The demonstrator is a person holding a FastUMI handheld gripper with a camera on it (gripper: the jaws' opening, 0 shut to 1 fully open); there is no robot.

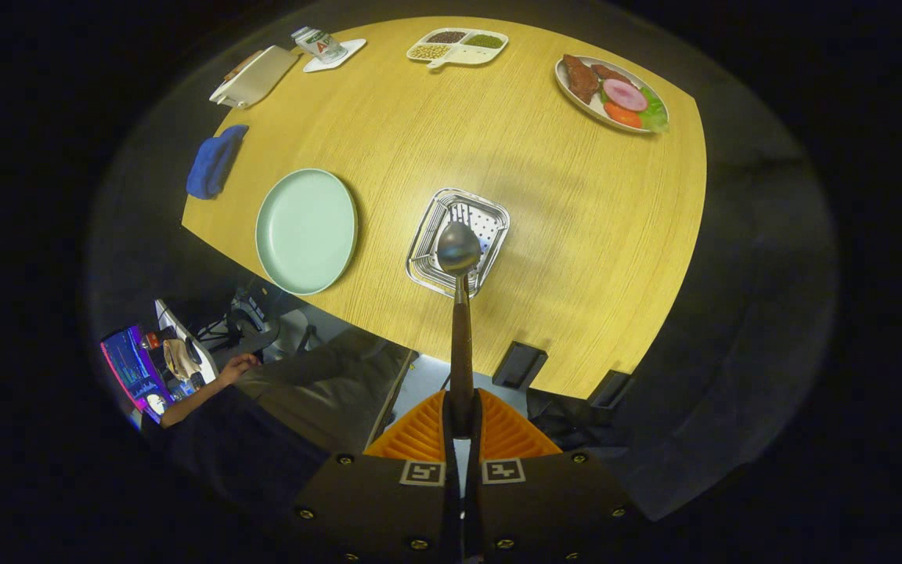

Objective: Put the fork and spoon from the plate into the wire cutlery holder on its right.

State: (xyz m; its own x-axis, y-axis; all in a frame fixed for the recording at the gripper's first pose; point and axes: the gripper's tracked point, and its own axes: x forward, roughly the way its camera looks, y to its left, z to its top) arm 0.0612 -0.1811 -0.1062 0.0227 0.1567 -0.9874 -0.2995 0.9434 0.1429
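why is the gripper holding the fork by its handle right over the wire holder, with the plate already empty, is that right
Not quite: it is the spoon, not a fork, that the gripper holds by its handle. The gripper view shows its bowl over the wire holder, and the plate empty.

Layout seen from above the tabletop (576, 235). The hand-held gripper (463, 419) has both fingers closed on the handle of the spoon (459, 258), whose bowl hangs over the wire cutlery holder (490, 227) at the near middle. The plate (306, 231) lies left of the holder, apart from it. A folded cloth (214, 162) lies at the left edge, beyond the plate. Along the far edge, left to right: a tray (255, 76), a carton on a coaster (322, 45), a divided dish (457, 45), a plate of food (611, 92).
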